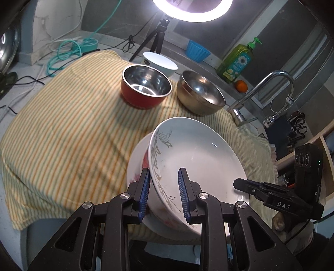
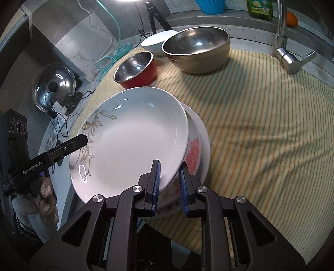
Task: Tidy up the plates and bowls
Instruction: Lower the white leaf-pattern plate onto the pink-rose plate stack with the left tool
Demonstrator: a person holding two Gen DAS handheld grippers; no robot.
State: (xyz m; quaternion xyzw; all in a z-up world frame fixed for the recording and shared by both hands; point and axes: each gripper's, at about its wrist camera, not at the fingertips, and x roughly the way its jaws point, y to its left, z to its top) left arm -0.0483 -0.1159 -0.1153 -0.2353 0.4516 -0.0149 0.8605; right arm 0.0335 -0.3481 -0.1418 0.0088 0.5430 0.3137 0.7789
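A bright ring light [image 1: 192,10] on a black stand [image 1: 154,41] shines over a gray counter [image 1: 25,68]. A striped cloth [image 1: 62,129] covers it. A shiny tap [image 1: 271,87] stands near gray walls [image 1: 52,20].

free: bare striped cloth [image 2: 261,129] right | blocked: far red bowl [image 2: 135,69], steel bowl [image 2: 196,50], faucet [image 2: 292,58]

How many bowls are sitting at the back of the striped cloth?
3: a red bowl with a steel inside on the left, a plain steel bowl to its right, and a white bowl behind them, partly hidden. Others may be out of view.
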